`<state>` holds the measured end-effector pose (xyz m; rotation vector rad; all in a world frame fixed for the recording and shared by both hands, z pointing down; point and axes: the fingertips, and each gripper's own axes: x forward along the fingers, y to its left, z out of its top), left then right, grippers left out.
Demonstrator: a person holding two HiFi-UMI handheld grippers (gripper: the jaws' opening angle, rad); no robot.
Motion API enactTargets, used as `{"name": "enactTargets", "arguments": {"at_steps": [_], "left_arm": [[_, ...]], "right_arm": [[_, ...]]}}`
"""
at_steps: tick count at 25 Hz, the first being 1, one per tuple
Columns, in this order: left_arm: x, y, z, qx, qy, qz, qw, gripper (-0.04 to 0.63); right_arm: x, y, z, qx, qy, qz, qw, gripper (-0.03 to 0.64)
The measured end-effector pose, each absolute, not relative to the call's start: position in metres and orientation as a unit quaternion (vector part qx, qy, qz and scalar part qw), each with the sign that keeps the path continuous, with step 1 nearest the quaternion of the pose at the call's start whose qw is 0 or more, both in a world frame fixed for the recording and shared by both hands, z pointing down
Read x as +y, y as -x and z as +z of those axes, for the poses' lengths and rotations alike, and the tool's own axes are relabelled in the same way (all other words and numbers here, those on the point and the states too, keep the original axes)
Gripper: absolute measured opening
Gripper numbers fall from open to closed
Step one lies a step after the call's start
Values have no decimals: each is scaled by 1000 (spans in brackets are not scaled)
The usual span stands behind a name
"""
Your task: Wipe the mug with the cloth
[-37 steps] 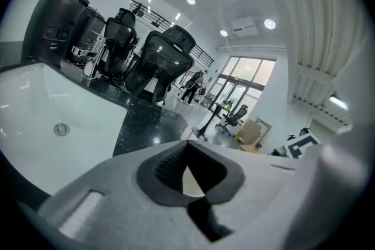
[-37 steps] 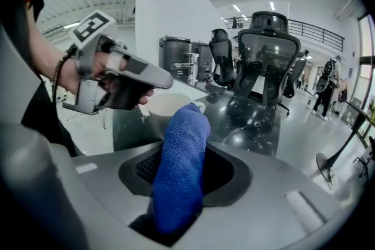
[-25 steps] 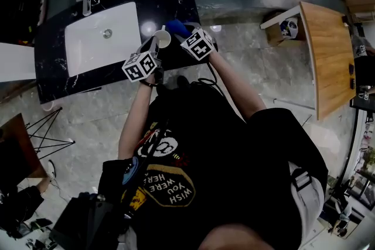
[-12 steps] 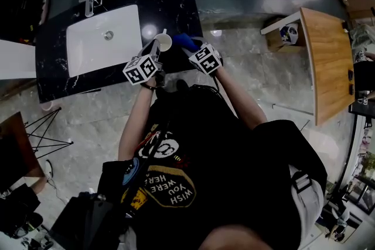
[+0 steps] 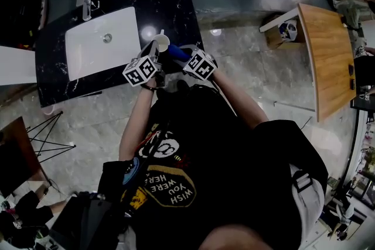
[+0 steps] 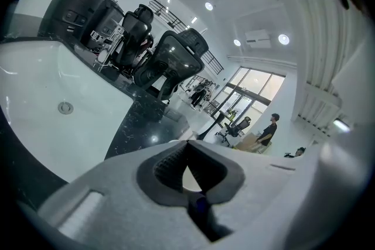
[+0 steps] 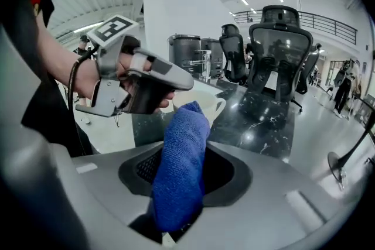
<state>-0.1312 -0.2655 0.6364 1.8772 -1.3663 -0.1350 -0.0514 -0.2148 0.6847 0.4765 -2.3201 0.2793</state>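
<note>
A cream mug [image 5: 161, 41] hangs over the black marble counter [image 5: 170, 3], just right of the sink. My left gripper [image 5: 153, 53] reaches to it from the near side and is shut on its rim. In the right gripper view the left gripper [image 7: 171, 96] sits over the mug [image 7: 208, 103]. A folded blue cloth [image 7: 181, 167] stands up between the jaws of my right gripper [image 7: 183, 175], which is shut on it. The cloth's tip is just in front of the mug. In the head view the cloth [image 5: 176, 52] lies beside the mug, ahead of the right gripper [image 5: 184, 58].
A white sink basin [image 5: 102, 41] with a chrome tap [image 5: 85, 0] is set in the counter's left half. A wooden table [image 5: 328, 55] stands to the right across the tiled floor. Black office chairs [image 7: 281, 50] stand beyond the counter.
My right gripper has drawn the blue cloth back from beyond the mug towards me, to just beside the mug. The left gripper and mug have barely moved.
</note>
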Motion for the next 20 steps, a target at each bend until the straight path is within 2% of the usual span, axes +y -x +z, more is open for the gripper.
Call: {"name": "enactTargets", "arguments": {"at_steps": [6, 9, 13, 17, 20], "left_arm": [[-262, 135, 640, -549, -732, -42, 402, 5], [-260, 139, 642, -551, -730, -41, 402, 5], [-260, 138, 641, -552, -735, -32, 394, 5], [-261, 135, 640, -548, -737, -36, 394, 5], [-263, 134, 641, -544, -739, -32, 396, 5]], "right_arm": [[-285, 34, 658, -895, -284, 143, 315, 155], [-303, 47, 663, -891, -269, 122, 345, 155], [-261, 60, 688, -887, -192, 119, 403, 156], [-216, 50, 687, -895, -165, 122, 397, 156], [-228, 36, 677, -895, -195, 121, 383, 156]]}}
